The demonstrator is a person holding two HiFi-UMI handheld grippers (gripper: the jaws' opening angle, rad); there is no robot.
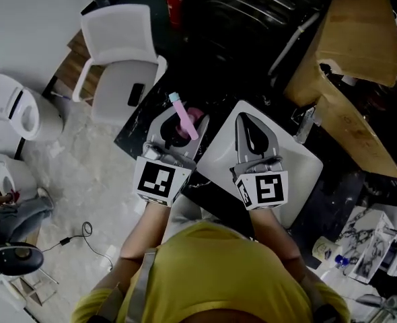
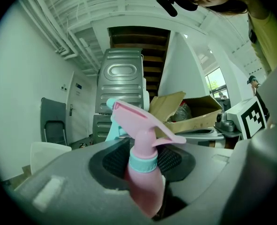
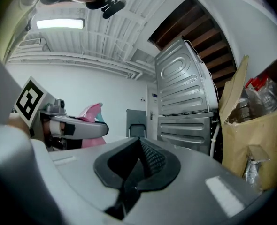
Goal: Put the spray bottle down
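Note:
A pink spray bottle [image 2: 143, 172] with a teal collar and trigger stands upright between the jaws of my left gripper [image 2: 143, 161], which is shut on its neck and body. From above, the bottle's pink head [image 1: 185, 118] sticks forward out of the left gripper [image 1: 179, 132], over the dark counter [image 1: 141, 123]. My right gripper [image 3: 137, 165] is shut with nothing in it; its pads meet at the tips. In the head view the right gripper [image 1: 254, 134] hangs over the white sink [image 1: 299, 173]. The bottle also shows at the left of the right gripper view as a pink shape [image 3: 92, 112].
A white chair [image 1: 121, 59] stands left of the counter. A cardboard box [image 1: 353, 66] and a faucet [image 1: 305, 125] sit to the right of the sink. A stacked grey washer and dryer [image 2: 120, 86] is ahead. White appliances [image 1: 13, 110] and cables lie on the floor at left.

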